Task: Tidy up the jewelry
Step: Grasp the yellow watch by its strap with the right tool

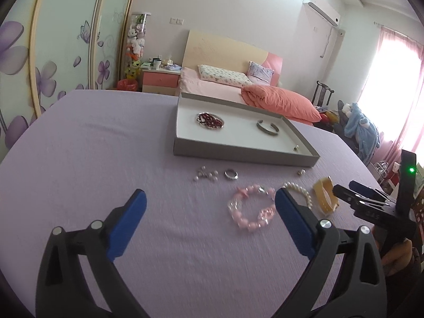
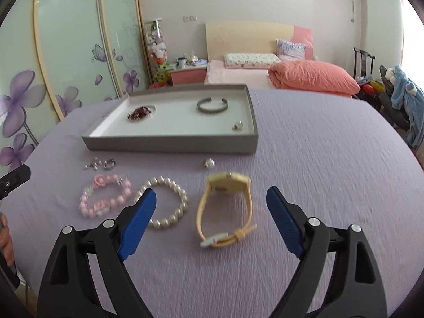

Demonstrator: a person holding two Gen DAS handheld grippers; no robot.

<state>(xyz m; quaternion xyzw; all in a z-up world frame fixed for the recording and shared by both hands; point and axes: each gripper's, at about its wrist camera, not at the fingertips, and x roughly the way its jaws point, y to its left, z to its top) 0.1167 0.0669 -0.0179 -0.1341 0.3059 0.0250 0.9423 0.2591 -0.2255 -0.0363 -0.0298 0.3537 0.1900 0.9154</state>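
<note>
A grey tray [image 2: 169, 141] [image 1: 238, 156] holds a dark red bead bracelet [image 2: 141, 113] [image 1: 210, 120], a silver cuff bangle [image 2: 212, 105] [image 1: 268, 127] and a small pearl earring [image 2: 237, 125] [image 1: 296, 147]. In front of it on the purple cloth lie a yellow watch [image 2: 225, 206] [image 1: 325, 194], a white pearl bracelet [image 2: 169, 206] [image 1: 299, 189], a pink bead bracelet [image 2: 104, 194] [image 1: 250, 206], a silver ring [image 2: 109, 163] [image 1: 231, 174], small loose beads [image 2: 92, 164] [image 1: 205, 174] and another pearl earring [image 2: 208, 163] [image 1: 301, 172]. My right gripper [image 2: 210, 198] is open just above the watch. My left gripper [image 1: 210, 201] is open and empty, left of the pink bracelet.
The purple cloth covers the whole table [image 2: 318, 159]. Behind it stands a bed [image 2: 265, 74] with a pink quilt, a nightstand [image 2: 188, 75] and a flowered wardrobe [image 2: 66, 53]. A chair with clothes [image 2: 402, 106] is at the right.
</note>
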